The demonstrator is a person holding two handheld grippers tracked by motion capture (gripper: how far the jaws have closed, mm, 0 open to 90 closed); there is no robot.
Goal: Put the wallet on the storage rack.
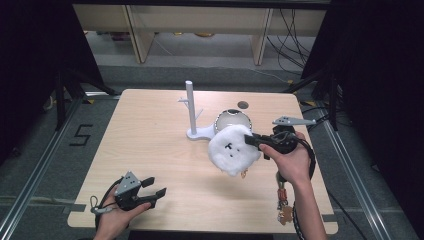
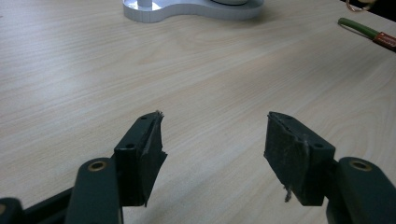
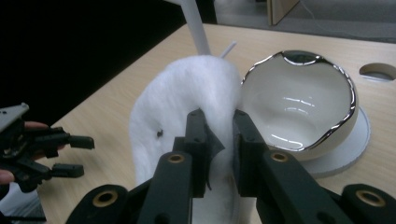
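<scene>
White plush toy [image 1: 233,149] pinched in right tool [image 1: 254,140], lifted off table [image 1: 150,150], beside bowl [image 1: 231,119] near far edge, face toward near edge, left tool [image 1: 154,189] wide, empty, near-left corner, bare wood between.

One fluffy white plush toy with small black face marks [image 1: 233,148] hangs over the pale wooden worktop [image 1: 150,150], and one glossy white bowl with a wavy silver rim [image 3: 299,105] sits there too. One white plastic stand with a tall post and side pegs [image 1: 192,107] rises beside the bowl. Two black two-jaw grippers are present, one left gripper [image 1: 152,187] and one right gripper [image 1: 252,140].
</scene>
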